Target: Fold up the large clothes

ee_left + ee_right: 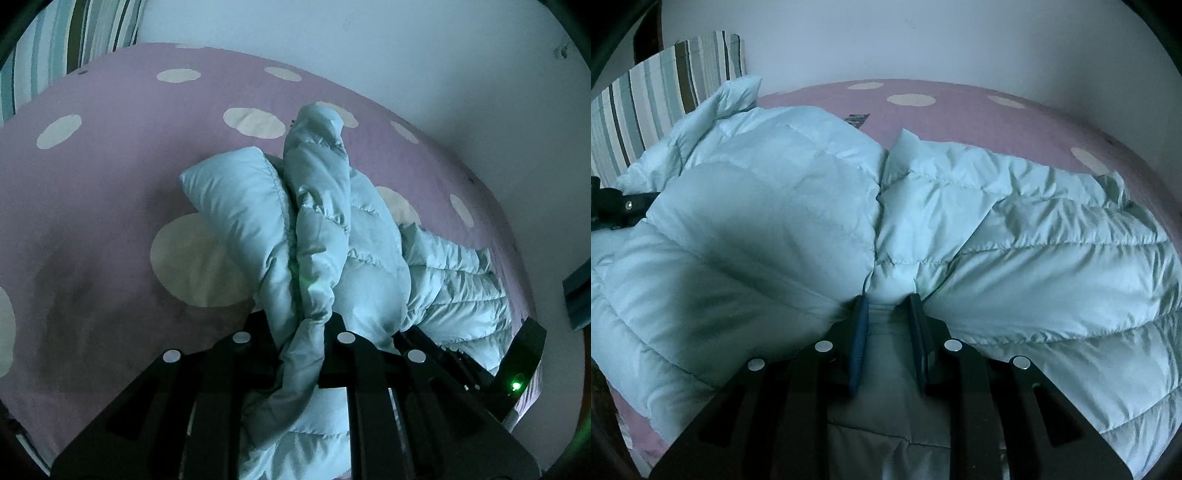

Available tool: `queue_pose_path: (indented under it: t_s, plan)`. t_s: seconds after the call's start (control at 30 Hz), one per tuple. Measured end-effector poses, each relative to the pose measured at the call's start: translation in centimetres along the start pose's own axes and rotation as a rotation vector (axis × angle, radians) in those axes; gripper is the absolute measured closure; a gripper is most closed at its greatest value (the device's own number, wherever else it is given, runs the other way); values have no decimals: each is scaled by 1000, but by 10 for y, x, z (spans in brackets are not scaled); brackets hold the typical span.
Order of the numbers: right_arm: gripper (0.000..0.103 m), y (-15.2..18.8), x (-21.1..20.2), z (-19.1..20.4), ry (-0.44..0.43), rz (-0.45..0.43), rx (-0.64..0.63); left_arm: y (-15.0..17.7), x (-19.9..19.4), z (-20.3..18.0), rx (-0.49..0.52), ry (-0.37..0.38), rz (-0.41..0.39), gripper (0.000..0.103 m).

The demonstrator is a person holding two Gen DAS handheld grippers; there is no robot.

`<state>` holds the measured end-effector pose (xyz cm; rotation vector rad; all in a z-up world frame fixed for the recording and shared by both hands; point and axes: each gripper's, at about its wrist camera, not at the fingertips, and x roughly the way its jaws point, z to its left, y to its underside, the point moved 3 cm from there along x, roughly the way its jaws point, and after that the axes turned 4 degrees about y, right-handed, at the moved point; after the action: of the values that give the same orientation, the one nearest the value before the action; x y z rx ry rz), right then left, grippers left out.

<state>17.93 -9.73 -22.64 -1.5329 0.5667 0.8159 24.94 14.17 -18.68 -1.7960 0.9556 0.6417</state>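
A pale blue quilted puffer jacket [369, 236] lies on a lilac bed sheet with cream dots [110, 177]. In the left wrist view my left gripper [301, 326] is shut on a bunched fold of the jacket, and a sleeve-like roll [317, 162] stands up from the grip, lifted off the sheet. In the right wrist view the jacket [1034, 236] spreads wide across the bed, and my right gripper [886, 304] is shut on a pinch of its fabric near the middle seam. The right gripper's black body with a green light [517, 369] shows at the left view's right edge.
A striped pillow [646, 103] stands at the head of the bed against a plain white wall [923, 37]. Bare sheet [74, 277] lies to the left of the lifted fold. The left gripper's black frame [613, 206] pokes in beside the jacket.
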Motion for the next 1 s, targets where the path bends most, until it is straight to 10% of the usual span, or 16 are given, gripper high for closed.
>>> queue_pose_path:
  t_s: [0.43, 1.0]
  plan:
    - [68, -6, -16, -16, -17, 21, 19, -5, -11, -48, 47, -10, -41, 91]
    - [64, 2, -62, -136, 164, -17, 170, 12, 27, -123, 189, -47, -17, 91]
